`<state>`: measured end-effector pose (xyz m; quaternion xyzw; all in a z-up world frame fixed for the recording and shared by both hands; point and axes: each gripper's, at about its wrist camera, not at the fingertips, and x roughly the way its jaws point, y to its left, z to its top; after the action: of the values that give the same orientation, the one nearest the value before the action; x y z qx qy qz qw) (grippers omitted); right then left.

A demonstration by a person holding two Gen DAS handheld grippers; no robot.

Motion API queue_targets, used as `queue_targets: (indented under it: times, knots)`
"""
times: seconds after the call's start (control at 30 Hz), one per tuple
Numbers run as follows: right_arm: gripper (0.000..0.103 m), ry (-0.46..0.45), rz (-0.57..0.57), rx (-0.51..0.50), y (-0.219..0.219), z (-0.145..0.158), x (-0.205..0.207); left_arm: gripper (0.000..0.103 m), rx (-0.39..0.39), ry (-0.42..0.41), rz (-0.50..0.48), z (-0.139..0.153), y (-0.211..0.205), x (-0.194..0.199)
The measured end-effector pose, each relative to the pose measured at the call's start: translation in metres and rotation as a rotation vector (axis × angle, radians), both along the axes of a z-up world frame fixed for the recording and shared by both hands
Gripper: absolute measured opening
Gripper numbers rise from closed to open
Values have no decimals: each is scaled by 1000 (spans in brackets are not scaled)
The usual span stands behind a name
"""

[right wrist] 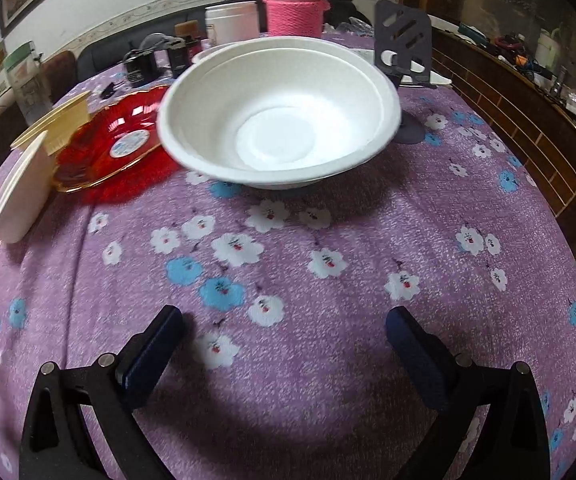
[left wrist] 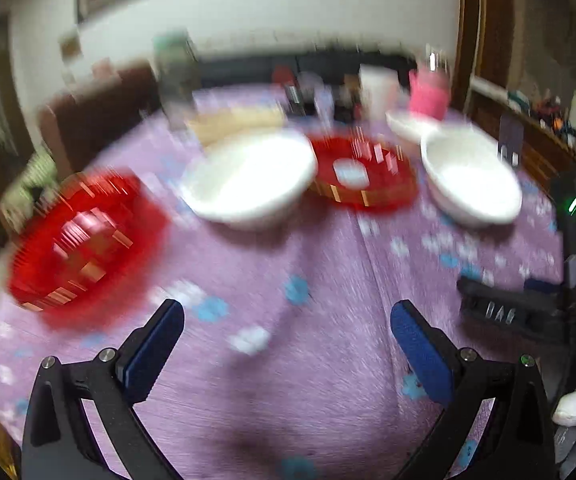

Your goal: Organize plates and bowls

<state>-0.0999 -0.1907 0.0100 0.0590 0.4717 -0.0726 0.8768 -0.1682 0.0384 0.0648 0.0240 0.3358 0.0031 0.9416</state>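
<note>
The left wrist view is motion-blurred. A red glass plate lies at the left, a white bowl in the middle, a second red plate behind it and another white bowl at the right. My left gripper hangs open over bare cloth, short of all of them. In the right wrist view a white bowl sits straight ahead, a red plate to its left, and the edge of a white bowl at far left. My right gripper is open, with nothing held.
A purple flowered tablecloth covers the round table. At the back stand a pink-wrapped flask, a white jar, a dark phone stand, a cream container and small bottles. A wooden sideboard runs along the right.
</note>
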Motion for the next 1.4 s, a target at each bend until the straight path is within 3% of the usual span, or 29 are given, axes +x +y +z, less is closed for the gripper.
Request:
queue_targets:
  times: [0.1,0.2,0.4,0.8,1.4]
  knots:
    - [102,-30,6,36,5,4,-8,103,41,-132,22,25,3,-22]
    - [102,-65,23,72,15,12,-16,103,29,-186,50,43,13,-29]
    - [102,-106,71,108,37,28,-25,103,-36,-141,55,51,28,-30]
    - [102,-194,120,113,65,56,-41,103,-57,-100,25,47,31,-35]
    - [102,-227,142,111,81,72,-49,103,-99,-42,39,42,50,-37]
